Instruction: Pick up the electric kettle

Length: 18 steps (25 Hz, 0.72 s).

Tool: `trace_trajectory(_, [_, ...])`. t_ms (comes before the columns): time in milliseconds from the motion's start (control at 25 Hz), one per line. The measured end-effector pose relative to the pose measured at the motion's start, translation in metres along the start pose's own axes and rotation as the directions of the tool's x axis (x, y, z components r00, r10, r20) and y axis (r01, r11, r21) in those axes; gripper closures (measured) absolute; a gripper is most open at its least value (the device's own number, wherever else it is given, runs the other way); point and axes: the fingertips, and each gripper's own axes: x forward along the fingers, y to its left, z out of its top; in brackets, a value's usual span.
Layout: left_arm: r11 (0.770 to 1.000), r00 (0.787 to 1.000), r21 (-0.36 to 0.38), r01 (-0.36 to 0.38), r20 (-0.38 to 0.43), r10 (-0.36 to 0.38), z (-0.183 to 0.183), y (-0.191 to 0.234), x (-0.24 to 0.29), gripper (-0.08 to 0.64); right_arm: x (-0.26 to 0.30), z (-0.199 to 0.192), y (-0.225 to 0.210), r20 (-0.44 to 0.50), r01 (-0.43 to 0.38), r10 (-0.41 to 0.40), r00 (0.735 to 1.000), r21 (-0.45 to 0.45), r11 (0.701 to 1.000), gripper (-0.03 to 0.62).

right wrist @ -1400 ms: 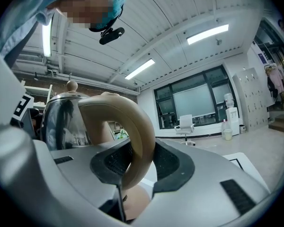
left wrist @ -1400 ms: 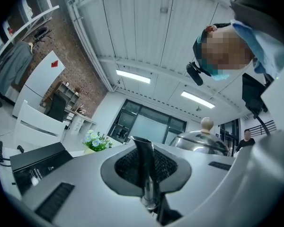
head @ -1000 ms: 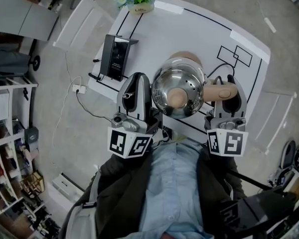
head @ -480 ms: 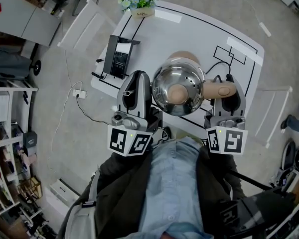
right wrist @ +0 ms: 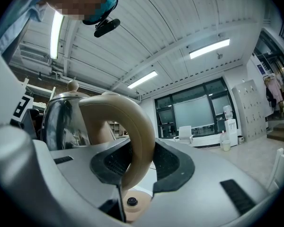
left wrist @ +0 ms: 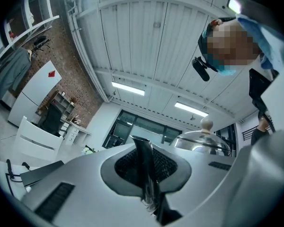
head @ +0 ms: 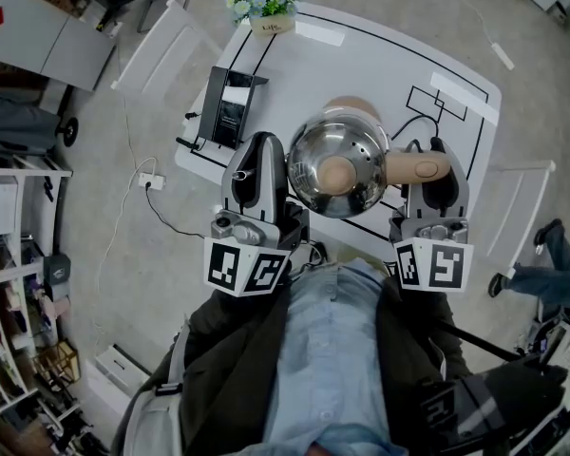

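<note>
1. Nearest to you, the marker cubes (head: 247,269) sit just ahead of your chest, one on each tool. This keeps both arms short under the load.

2. Your left hand-held gripper (left wrist: 144,162) has its jaws almost together. They pinch a thin, dark metal part. From its place on the side opposite the handle, judge this part to be the spout (left wrist: 142,148). This grip is there to steady the kettle against swinging, not to carry its weight.

3. Your right hand-held gripper (right wrist: 139,162) is clamped on the tan handle (right wrist: 128,122). The pads press on the lower run of the loop, and the jaws stand about half apart because the handle is thick. Treat this as the load-bearing grip.

4. The electric kettle (head: 340,164) hangs between the two tools, upright, with its lid knob (head: 334,174) uppermost. It appears to be clear of its round tan base (head: 358,109), whose far edge shows just beyond the steel body. Keep the kettle level, since any contents cannot be seen.

5. The base stays on the white surface (head: 361,55), with its cable (head: 427,126) running off to the right. Confirm that the cable remains with the base and does not follow the kettle.

6. Farther off, a dark stand (head: 226,107) sits at the left edge of the surface. A flower pot (head: 266,8) sits at the far end. Both are well apart from the kettle.
</note>
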Motion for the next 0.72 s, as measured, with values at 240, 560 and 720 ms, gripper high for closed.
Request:
trace_trajectory(240, [1.000, 1.000, -0.004, 0.016, 0.003, -0.016, 0.0004, -0.0041, -0.0010, 0.523, -0.0030, 0.0040, -0.0019, 0.009, 0.012, -0.012, 1.000, -0.007, 1.000, 0.462])
trace_trajectory(560, [1.000, 1.000, -0.003, 0.020, 0.001, -0.020, 0.0034, -0.0046, -0.0019, 0.523, -0.0041, 0.0064, 0.0001, 0.007, 0.015, -0.015, 1.000, -0.007, 1.000, 0.462])
trace_trajectory(720, [1.000, 1.000, -0.001, 0.020, 0.002, -0.020, 0.0035, -0.0051, -0.0037, 0.523, -0.0053, 0.0060, 0.0007, 0.007, 0.014, -0.014, 1.000, -0.007, 1.000, 0.462])
